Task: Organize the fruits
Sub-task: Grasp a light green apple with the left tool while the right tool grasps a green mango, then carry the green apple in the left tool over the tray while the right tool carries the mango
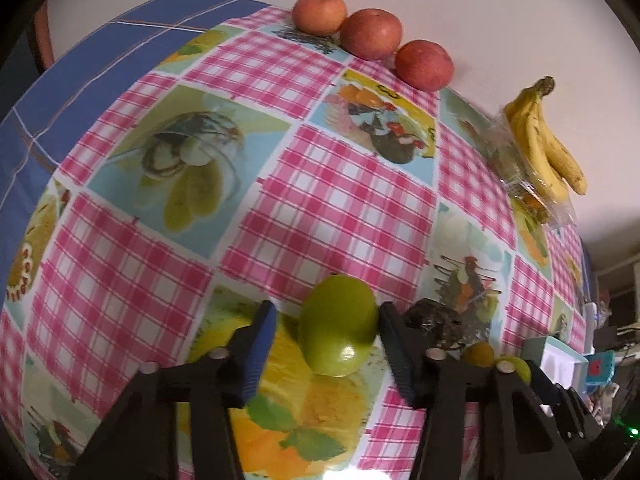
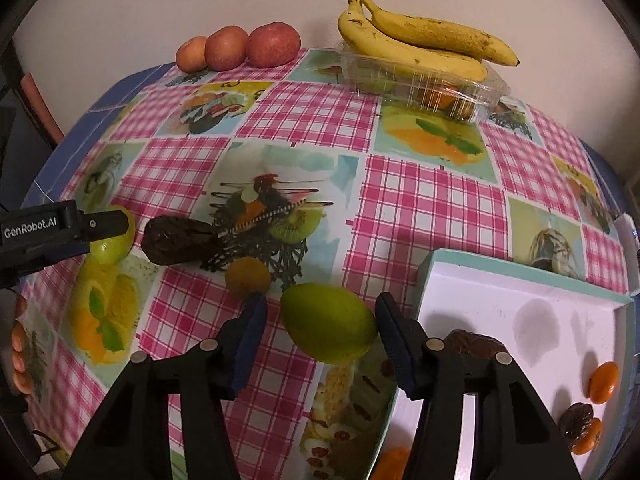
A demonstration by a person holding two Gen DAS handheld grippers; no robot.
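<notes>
The table point(image 2: 420, 208), under its pink-check fruit-print cloth, fills both views. Only my right camera shows the white tray point(image 2: 520, 304) at 4 o'clock, holding small orange fruits point(image 2: 603, 382) and a dark wrinkled one point(image 2: 576, 420). It also shows the bananas point(image 2: 416, 46) at 1 o'clock plainly resting on a clear container point(image 2: 424, 80). In the left camera that pile sits squeezed at the 2 o'clock edge. Three apples point(image 1: 372, 34) line the wall at 12 o'clock in the left view.

Both tools pitch steeply down at the cloth. The right camera catches the left tool from the side at 9 o'clock, with fingers of a hand point(image 2: 20, 344) on its grip at the frame edge.

The left gripper point(image 1: 324, 312) straddles the left green fruit point(image 1: 338, 324), which lies on the cloth, long axis about 12 to 6. The right pad meets the skin, and the left pad stands off with a gap, so there is no clamp.

The right gripper point(image 2: 320, 304) brackets the right green fruit point(image 2: 328, 322), just beside the tray. Its long axis runs 10 to 4. There is a gap at the left pad, so it is not clenched either.

A dark brown fruit point(image 2: 176, 240) and a small yellow-orange fruit point(image 2: 248, 276) lie between the two green ones.
</notes>
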